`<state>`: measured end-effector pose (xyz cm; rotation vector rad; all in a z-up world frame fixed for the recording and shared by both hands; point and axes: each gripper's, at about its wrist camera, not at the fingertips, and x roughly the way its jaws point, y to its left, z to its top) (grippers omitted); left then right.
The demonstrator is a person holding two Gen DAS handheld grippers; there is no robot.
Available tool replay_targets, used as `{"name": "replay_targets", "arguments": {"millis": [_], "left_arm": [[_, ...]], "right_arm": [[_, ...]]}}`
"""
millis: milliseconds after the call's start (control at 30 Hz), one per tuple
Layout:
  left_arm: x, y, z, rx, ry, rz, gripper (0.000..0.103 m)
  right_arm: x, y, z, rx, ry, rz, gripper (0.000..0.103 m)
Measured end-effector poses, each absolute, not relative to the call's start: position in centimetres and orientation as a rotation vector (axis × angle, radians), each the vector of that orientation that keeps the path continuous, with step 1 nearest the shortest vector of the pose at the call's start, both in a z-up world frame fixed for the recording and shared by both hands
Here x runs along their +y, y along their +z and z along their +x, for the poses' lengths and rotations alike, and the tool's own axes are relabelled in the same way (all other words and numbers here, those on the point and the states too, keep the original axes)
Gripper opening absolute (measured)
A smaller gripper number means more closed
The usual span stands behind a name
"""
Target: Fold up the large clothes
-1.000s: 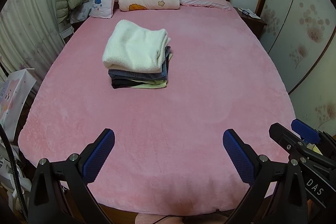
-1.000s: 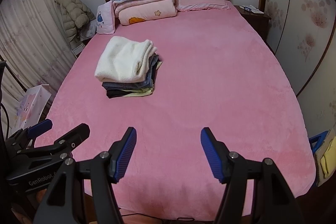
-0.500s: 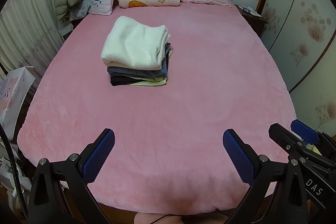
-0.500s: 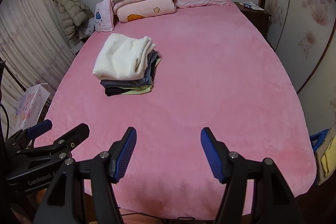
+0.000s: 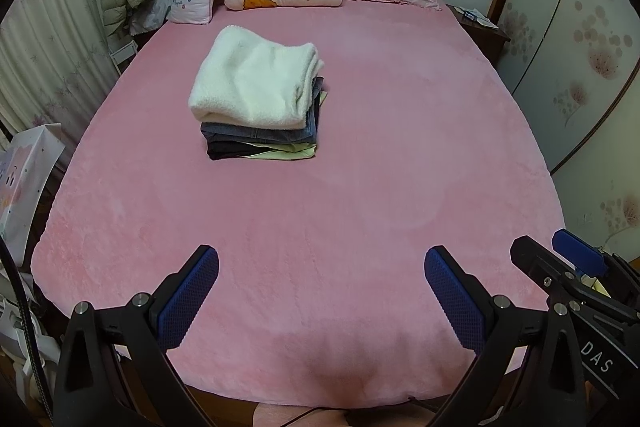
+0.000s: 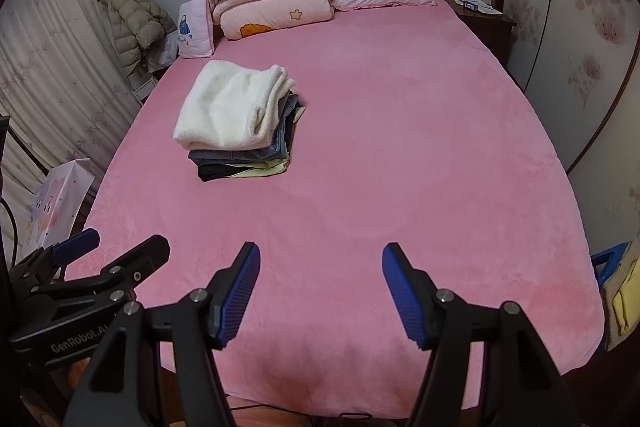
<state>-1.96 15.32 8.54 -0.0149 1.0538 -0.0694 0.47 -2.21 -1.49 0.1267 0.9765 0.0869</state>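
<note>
Fluffy white fleece garment tops folded stack: soft, light; we'd pinch a folded edge. Left gripper and right gripper spread, empty.

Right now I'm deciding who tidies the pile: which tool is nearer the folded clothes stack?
Left. The left tool hangs open almost in line with the clothes stack; the right tool, also open, sits further right, the stack well off to its left.

White lettering "DAS" on the black body of the right gripper, at 4 o'clock in the left view; "GenRobot.AI" on the left gripper, at 8 o'clock in the right view.
</note>
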Motion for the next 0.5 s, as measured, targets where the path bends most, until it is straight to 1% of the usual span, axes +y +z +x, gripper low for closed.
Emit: {"name": "replay_targets", "arguments": {"millis": [500], "left_arm": [[15.62, 8.33, -1.56, 1.071, -0.075, -0.013, 0.102]], "right_arm": [[-2.38, -1.59, 0.76, 0.983, 0.086, 0.129, 0.064]]}}
